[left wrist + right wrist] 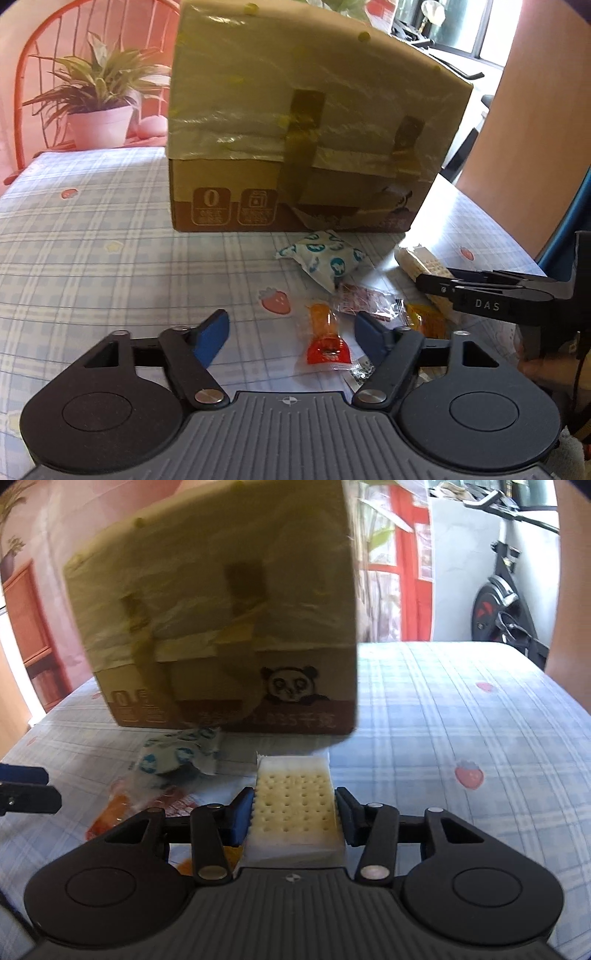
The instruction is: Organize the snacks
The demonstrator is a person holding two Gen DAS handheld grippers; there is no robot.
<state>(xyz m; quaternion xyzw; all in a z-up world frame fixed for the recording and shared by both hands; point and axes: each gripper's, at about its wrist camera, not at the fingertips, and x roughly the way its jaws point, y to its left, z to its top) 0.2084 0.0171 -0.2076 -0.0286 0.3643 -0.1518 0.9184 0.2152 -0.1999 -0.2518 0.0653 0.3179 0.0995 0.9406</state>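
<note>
Snacks (pixel 325 258) before box (pixel 295 129)

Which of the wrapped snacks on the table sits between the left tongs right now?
The orange-red candy. It lies between the open left tongs, untouched; the blue-white packet and pink wrapper lie farther toward the box.

The cardboard box (pixel 221 609) is blurred, its top cut off by the edge.
</note>
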